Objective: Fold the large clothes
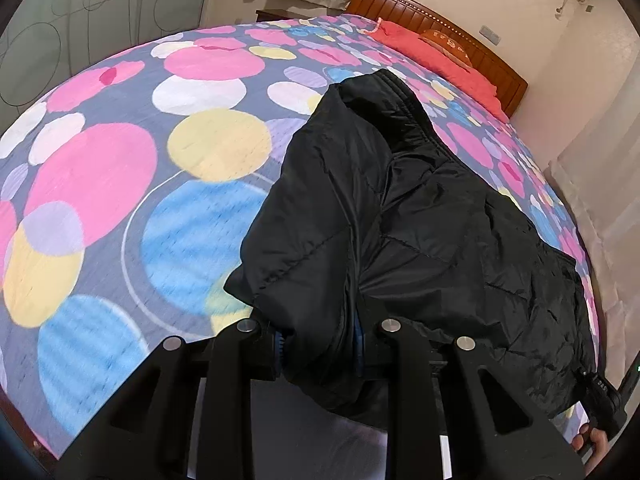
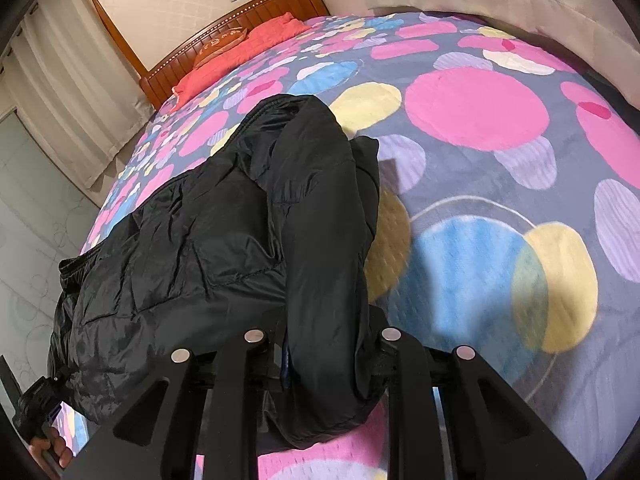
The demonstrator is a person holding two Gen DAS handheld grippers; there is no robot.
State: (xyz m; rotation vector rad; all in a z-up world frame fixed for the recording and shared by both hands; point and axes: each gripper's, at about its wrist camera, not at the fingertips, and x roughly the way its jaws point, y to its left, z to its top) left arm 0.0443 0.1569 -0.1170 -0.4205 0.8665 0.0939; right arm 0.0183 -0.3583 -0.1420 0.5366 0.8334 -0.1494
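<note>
A black puffer jacket (image 1: 400, 208) lies on the bed, its near edge lifted. It also shows in the right wrist view (image 2: 224, 232). My left gripper (image 1: 320, 344) is shut on the jacket's near left edge, the fabric bunched between the blue pads. My right gripper (image 2: 324, 356) is shut on the jacket's near right edge, with a thick fold between its fingers. The other gripper and the hand holding it show at the lower right of the left wrist view (image 1: 608, 408) and at the lower left of the right wrist view (image 2: 40, 412).
The bed has a grey cover (image 1: 120, 184) with pink, blue and yellow circles. A red pillow (image 1: 440, 60) and a wooden headboard (image 1: 480, 48) are at the far end. Curtains (image 2: 72, 92) and a glass panel (image 1: 80, 12) flank the bed.
</note>
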